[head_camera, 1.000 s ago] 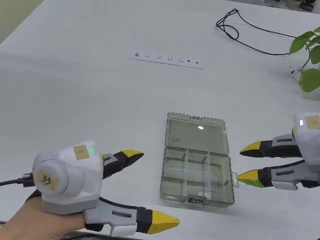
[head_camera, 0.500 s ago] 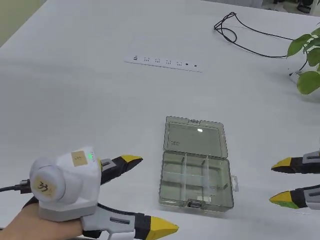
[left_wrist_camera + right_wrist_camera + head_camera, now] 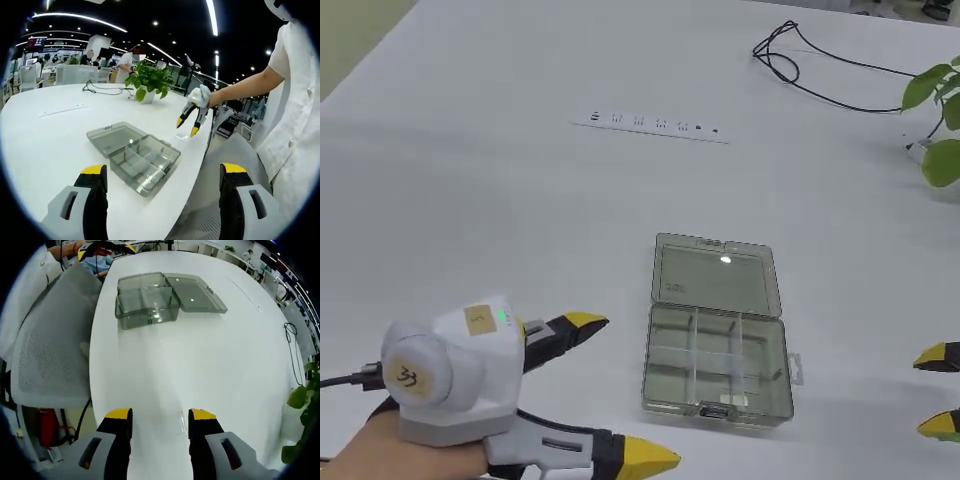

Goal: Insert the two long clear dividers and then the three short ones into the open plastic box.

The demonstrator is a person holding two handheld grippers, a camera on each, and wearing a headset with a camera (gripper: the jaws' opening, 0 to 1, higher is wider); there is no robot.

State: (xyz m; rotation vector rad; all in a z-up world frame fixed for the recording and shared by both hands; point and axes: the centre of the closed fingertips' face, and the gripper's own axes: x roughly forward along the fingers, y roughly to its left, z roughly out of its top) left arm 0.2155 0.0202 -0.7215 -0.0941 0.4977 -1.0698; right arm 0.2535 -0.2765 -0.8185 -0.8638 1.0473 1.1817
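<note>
1. The smoky translucent rectangular plastic box [image 3: 718,372] lies on the white table [image 3: 500,200] towards its near edge. Its flat hinged lid [image 3: 720,277] is folded open on the far side. The box sits between the two grippers and neither touches it
2. Thin clear dividers [image 3: 735,350] stand inside and split the tray into small compartments. How many are in, and whether each is pressed fully down, is too faint to tell
3. The left gripper [image 3: 616,390], grey-bodied with yellow-tipped black jaws, hovers near the box's left side, jaws spread wide with nothing between them
4. The right gripper [image 3: 938,392] is well apart to the right at the edge of the head view, jaws parted and likewise empty
5. Farther back on the table lie a white power strip [image 3: 650,124] and a looped black cable [image 3: 800,60], with a green leafy plant [image 3: 940,120] at the right edge
6. The likely risk is a divider left riding high in its slots. Clear plastic on clear plastic hides that, and the lid would then refuse to shut. Pressing one down with a single jaw could tip or slide the light box, since nothing steadies it
</note>
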